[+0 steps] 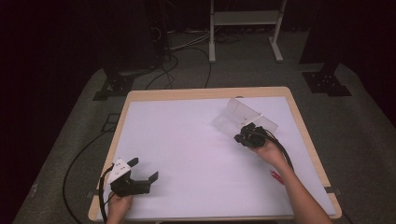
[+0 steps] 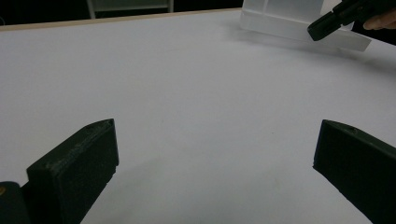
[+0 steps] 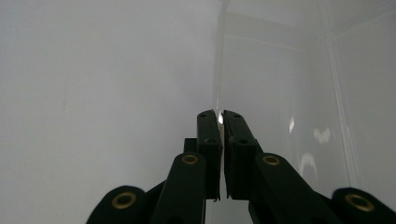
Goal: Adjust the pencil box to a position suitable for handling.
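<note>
A clear plastic box (image 1: 243,116) lies tilted on the white table top (image 1: 187,140) at the right, far half. My right gripper (image 1: 247,133) is shut on the thin edge of one of its walls; in the right gripper view the jaws pinch the clear box wall (image 3: 271,84) between the fingertips (image 3: 208,122). My left gripper (image 1: 142,169) rests low at the table's near left corner, jaws wide apart with bare table between them. In the left gripper view the clear box (image 2: 299,23) and the right gripper (image 2: 327,23) show far off at upper right.
A small red object (image 1: 275,176) lies on the table beside the right forearm. Beyond the table's far edge are a white stand (image 1: 245,28), black stand bases (image 1: 327,81) and cables on the grey floor.
</note>
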Demonstrator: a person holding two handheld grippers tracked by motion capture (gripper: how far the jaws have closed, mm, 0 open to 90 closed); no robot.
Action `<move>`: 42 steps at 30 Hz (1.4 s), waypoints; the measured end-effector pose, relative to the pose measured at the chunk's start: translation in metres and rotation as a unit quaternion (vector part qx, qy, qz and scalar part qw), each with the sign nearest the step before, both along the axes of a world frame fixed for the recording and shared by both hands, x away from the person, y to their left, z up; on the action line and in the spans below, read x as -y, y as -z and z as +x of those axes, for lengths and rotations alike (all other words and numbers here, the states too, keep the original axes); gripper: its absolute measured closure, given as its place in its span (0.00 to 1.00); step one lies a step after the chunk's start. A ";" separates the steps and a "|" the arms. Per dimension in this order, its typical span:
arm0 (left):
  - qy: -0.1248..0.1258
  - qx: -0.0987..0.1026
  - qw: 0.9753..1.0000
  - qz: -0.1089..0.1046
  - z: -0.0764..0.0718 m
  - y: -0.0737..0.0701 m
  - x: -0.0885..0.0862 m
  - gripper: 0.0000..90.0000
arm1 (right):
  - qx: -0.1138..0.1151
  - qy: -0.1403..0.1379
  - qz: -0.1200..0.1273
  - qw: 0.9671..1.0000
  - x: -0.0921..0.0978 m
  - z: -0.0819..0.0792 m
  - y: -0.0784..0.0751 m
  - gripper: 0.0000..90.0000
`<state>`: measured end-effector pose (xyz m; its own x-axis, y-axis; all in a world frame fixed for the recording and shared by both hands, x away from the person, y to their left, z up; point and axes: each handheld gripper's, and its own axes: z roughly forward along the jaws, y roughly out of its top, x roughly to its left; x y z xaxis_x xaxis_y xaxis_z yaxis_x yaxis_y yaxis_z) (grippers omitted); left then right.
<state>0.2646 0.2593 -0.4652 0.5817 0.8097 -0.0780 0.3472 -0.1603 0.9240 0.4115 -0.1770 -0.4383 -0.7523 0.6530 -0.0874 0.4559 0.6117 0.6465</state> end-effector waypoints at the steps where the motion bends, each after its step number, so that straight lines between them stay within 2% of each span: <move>1: 0.000 0.001 1.000 0.000 0.000 0.000 0.000 0.00 | 0.003 -0.006 0.003 1.000 0.001 -0.003 -0.003 0.95; 11: -0.001 0.000 1.000 -0.001 0.000 0.000 0.000 0.00 | 0.019 -0.038 0.014 0.999 0.001 -0.022 -0.020 0.95; 14: -0.001 0.000 1.000 -0.001 0.000 0.000 0.000 0.00 | 0.021 -0.057 0.024 0.998 0.001 -0.034 -0.026 0.95; 20: -0.001 -0.001 1.000 -0.001 0.000 0.000 0.000 0.00 | 0.024 -0.086 0.028 0.996 -0.003 -0.050 -0.029 0.95; 29: -0.001 -0.003 1.000 0.001 0.000 0.000 0.000 0.00 | 0.024 -0.129 0.031 0.991 -0.011 -0.073 -0.027 0.95; 36: -0.001 -0.003 1.000 0.002 0.000 0.000 0.000 0.00 | 0.021 -0.152 0.028 0.988 -0.019 -0.082 -0.021 0.95; 42: -0.001 -0.003 1.000 0.001 0.000 0.000 0.000 0.00 | 0.009 -0.173 0.030 0.985 -0.028 -0.091 -0.012 0.95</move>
<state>0.2647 0.2589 -0.4650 0.5791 0.8112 -0.0807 0.3533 -0.1605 0.9216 0.3207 -0.1491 -0.4262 -0.9290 0.3631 -0.0713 0.2162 0.6889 0.6918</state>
